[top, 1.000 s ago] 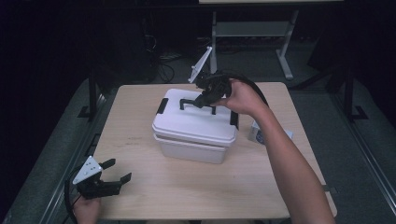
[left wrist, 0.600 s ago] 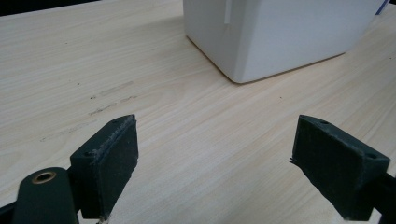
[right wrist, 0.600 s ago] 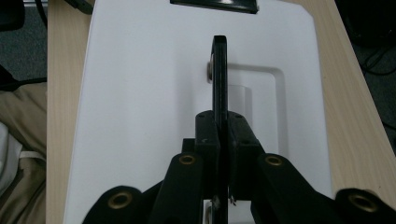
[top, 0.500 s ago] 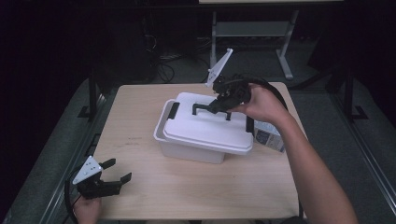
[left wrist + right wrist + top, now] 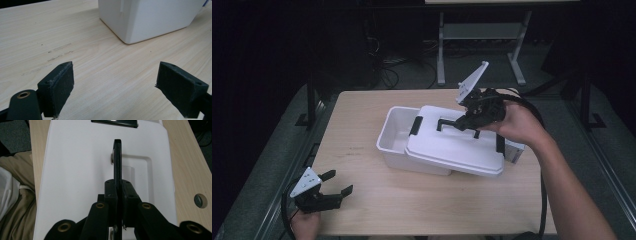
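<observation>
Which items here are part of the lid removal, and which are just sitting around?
In the job:
- lid, shifted partly off
- lid handle, clamped by the right gripper
- white box, uncovered at its left end

Lying about:
- left gripper, open, low over the table
- small white packet, beside the box

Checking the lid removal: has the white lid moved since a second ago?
Yes. The white lid, held by the right tool, has slid rightward off the box, exposing its left interior.

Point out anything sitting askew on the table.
The lid is off square: slid right and tilted, it leaves the box's left end open. The right claw is shut on the lid's black handle. Nothing looks spilled or broken.
</observation>
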Motion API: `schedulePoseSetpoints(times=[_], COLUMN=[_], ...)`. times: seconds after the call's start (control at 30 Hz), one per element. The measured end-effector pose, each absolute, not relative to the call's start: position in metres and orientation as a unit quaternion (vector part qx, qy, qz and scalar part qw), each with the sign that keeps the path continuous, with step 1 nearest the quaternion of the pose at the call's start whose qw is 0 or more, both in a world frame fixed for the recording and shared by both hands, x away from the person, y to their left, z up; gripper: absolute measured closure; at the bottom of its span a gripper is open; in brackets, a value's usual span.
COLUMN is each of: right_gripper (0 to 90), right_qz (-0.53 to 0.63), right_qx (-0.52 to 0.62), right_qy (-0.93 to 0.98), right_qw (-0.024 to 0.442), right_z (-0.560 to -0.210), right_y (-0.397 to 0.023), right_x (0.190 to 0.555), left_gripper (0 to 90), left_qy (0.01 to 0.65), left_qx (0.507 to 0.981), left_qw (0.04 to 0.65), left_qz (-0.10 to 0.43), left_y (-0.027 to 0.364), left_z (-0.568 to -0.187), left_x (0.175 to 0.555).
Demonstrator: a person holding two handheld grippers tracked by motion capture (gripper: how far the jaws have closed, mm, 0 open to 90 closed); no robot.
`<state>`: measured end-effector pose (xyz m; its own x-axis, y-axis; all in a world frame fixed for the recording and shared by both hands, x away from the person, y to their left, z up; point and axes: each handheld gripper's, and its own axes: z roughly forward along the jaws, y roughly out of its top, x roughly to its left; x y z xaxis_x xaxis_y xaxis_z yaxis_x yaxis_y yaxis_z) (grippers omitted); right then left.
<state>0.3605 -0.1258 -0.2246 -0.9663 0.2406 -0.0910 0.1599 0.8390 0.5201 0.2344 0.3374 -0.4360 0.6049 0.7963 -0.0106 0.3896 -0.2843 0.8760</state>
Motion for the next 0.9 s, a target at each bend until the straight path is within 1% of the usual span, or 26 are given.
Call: schedulePoseSetpoints(times=[0.4,0.9], right_gripper=[84.4,84.5], right_qz=[0.269,0.271], right_qx=[0.121,0.149], right_qy=[0.952,0.947], right_qw=[0.084,0.087], right_z=[-0.220,-0.230], right_y=[-0.166,-0.219], right_x=[0.334,0.301], left_gripper=[13.7,13.7], left_qy=[0.385,0.386], left_qx=[0.770,0.770], left_qw=[0.457,0.456], left_qz=[0.223,0.225], left_y=[0.336,0.336], left_z=[-0.436,-0.436], left_x=[0.235,0.234])
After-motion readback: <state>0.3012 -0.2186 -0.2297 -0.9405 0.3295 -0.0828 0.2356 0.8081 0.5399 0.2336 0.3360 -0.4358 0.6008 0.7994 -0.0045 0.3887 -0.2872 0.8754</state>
